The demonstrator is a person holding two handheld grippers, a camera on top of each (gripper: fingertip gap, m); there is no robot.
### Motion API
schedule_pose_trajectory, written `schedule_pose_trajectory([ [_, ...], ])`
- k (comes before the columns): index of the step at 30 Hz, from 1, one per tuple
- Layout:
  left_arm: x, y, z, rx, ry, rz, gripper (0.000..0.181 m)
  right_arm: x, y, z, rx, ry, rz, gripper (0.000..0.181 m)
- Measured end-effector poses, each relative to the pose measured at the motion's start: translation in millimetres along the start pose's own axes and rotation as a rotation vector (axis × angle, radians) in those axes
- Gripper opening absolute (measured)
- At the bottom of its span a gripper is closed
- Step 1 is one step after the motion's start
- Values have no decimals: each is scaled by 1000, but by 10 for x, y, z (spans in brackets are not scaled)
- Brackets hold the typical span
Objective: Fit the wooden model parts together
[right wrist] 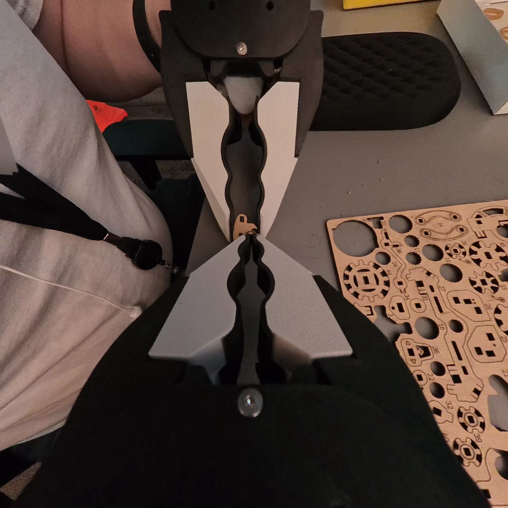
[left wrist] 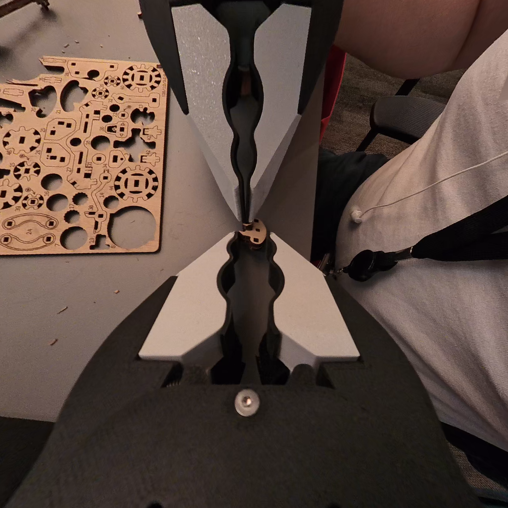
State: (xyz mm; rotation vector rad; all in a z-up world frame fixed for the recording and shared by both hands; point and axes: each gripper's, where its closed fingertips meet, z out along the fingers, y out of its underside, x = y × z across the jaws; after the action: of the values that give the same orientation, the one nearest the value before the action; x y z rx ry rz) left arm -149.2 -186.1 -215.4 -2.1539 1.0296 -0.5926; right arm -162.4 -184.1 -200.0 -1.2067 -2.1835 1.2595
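Note:
My left gripper is shut on a small rounded wooden plate with slots, held above the grey table's edge. My right gripper comes in from the far side, tip to tip with the left one, and is shut on a tiny wooden part that touches the plate's edge. In the right wrist view my right gripper is pinched tight, the tiny part barely showing at its tips. Just beyond it the left gripper holds the plate.
A laser-cut wooden parts sheet with several empty cut-outs lies flat on the grey table; it also shows in the right wrist view. A black quilted pad and a pale box lie farther back. A person in white clothing sits close. Left and right tips are no more than a few centimetres apart.

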Motion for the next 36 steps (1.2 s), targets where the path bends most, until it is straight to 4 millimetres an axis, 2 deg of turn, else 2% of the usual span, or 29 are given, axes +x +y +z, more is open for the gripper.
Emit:
schedule_pose_trajectory([
  [7, -3, -3, 1, -2, 1, -9, 18, 27, -56, -82, 19, 30, -6, 0],
  [11, -12, -2, 2, -8, 0, -13, 18, 1, -22, 2, -12, 22, -11, 0],
  [17, -16, -3, 0, -4, -4, -17, 18, 40, -58, -93, -22, 60, -23, 0],
  [21, -24, 1, -5, -7, -6, -14, 18, 20, -41, 7, -28, 50, -26, 0],
  [29, -32, -5, -3, -2, -3, -23, 18, 76, -79, -185, -87, 108, -57, 0],
  [32, -34, -7, -2, -1, -3, -24, 18, 70, -70, -137, -100, 89, -54, 0],
  [34, -38, -10, 1, 0, -7, -23, 18, 29, -10, -12, -123, 53, -38, 0],
  [36, -49, -4, -6, 0, -13, -25, 18, 45, -20, -29, -121, 63, -37, 0],
])
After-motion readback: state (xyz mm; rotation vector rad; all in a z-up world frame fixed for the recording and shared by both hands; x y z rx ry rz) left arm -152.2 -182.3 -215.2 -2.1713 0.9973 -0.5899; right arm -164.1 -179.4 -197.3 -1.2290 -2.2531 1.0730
